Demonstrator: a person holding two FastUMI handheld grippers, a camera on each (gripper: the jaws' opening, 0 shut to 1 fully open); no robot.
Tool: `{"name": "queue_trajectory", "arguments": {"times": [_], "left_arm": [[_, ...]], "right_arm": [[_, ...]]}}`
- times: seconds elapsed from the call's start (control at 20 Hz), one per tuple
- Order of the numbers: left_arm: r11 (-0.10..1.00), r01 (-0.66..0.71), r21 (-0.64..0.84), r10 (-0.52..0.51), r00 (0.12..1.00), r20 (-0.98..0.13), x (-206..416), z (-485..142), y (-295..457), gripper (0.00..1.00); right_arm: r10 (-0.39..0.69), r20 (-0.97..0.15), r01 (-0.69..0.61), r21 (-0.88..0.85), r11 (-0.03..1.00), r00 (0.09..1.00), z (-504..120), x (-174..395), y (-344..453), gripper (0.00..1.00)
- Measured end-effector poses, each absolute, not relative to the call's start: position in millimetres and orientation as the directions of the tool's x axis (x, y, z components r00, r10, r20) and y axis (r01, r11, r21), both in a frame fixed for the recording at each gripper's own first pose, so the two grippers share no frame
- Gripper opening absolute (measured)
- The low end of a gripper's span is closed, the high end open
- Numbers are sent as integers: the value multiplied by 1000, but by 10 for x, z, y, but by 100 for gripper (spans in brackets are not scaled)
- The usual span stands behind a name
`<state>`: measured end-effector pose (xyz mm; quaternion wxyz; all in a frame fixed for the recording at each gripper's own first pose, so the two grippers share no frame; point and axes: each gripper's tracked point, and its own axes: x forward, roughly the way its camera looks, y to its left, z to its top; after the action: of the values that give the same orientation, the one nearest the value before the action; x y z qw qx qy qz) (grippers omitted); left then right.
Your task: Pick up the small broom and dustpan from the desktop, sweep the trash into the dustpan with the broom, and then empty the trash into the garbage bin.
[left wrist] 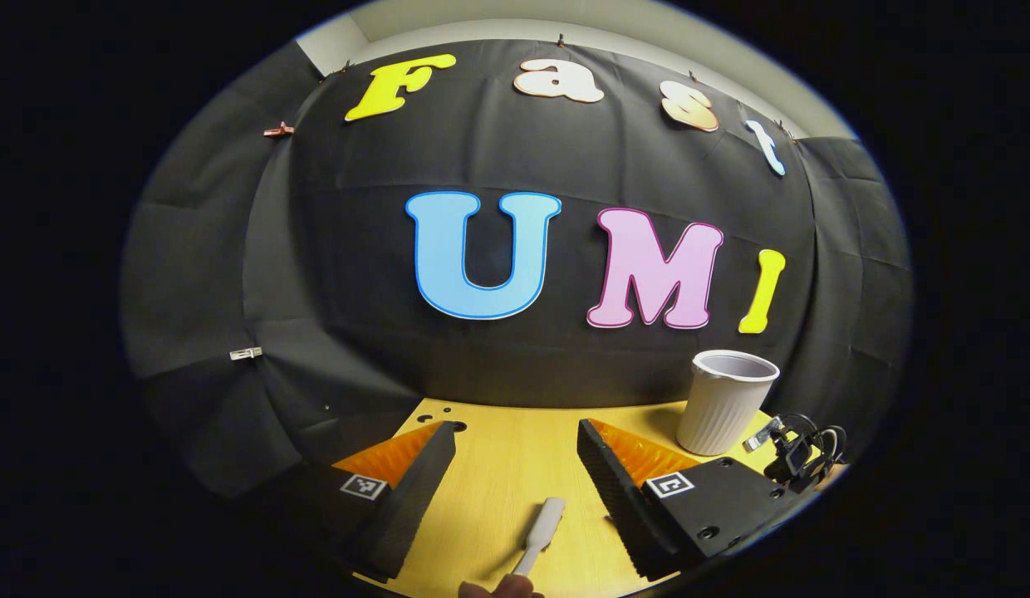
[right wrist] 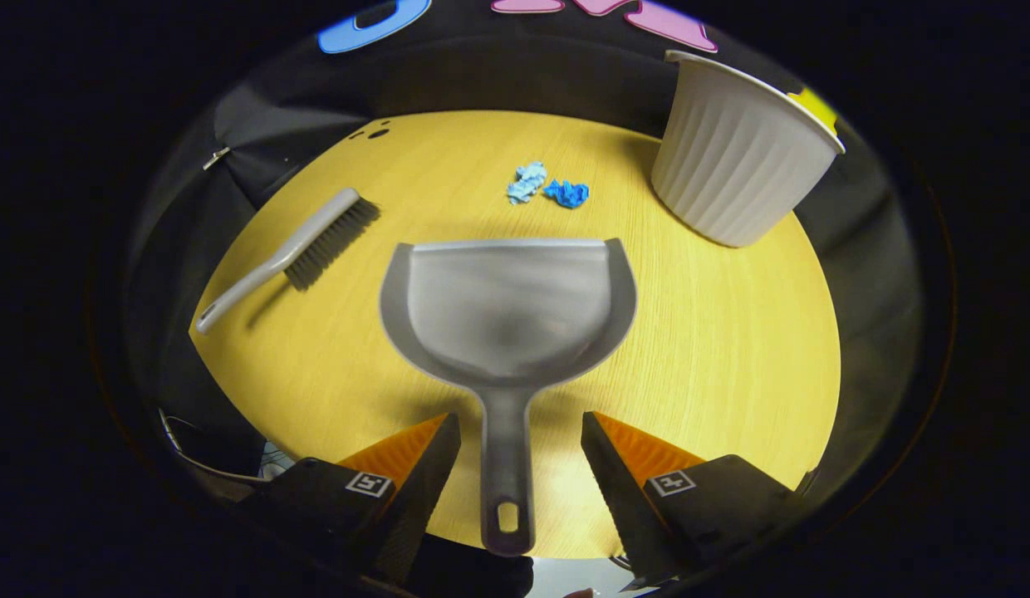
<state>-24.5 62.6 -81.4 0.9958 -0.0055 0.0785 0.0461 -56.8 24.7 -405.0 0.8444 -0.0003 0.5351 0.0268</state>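
Currently, the right tool (right wrist: 521,465) stands open, its two fingers straddling the handle of the grey plastic dustpan (right wrist: 508,311) without touching it. The dustpan lies flat on the yellow wood-grain tabletop (right wrist: 731,349), mouth facing away from the camera. Risk: if the jaws close off-centre, the slim handle may twist or slide, and the pan would then hang tilted.

To the left lies the small grey broom with dark bristles (right wrist: 303,249), untouched, well apart from the dustpan. Beyond the pan's mouth sit two crumpled blue paper scraps (right wrist: 548,188), near each other. Risk: the scraps look light, so a fast sweep could scatter them past the pan's lip. At the far right stands the white ribbed plastic garbage bin (right wrist: 739,149), upright; a careless swing of the pan could tip it.

The left tool (left wrist: 515,465) is also open and holds nothing. Between its fingers, the left gripper view shows a white handle-like bar (left wrist: 541,531), probably the broom's handle end, though this cannot be confirmed. The same view shows a black cabled device (left wrist: 801,457) just beside the bin. The right gripper view supplies the dustpan, the scraps and the broom's bristles.
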Motion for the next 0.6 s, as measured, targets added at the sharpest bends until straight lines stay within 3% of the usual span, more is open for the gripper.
{"name": "queue_trajectory", "arguments": {"times": [0.4, 0.5, 0.6], "left_arm": [[988, -156, 4, 154, 970, -190, -370, -916, 724, 98], [986, -168, 7, 166, 968, -190, -368, -910, 725, 97], [985, -173, 6, 170, 966, -193, -357, -925, 705, 97]], "right_arm": [[53, -924, -47, 38, 998, 379, -4356, -369, 325, 90], [56, -927, -59, 37, 998, 372, -4410, -370, 309, 84], [55, -921, -62, 34, 997, 386, -4389, -343, 294, 71]]}}
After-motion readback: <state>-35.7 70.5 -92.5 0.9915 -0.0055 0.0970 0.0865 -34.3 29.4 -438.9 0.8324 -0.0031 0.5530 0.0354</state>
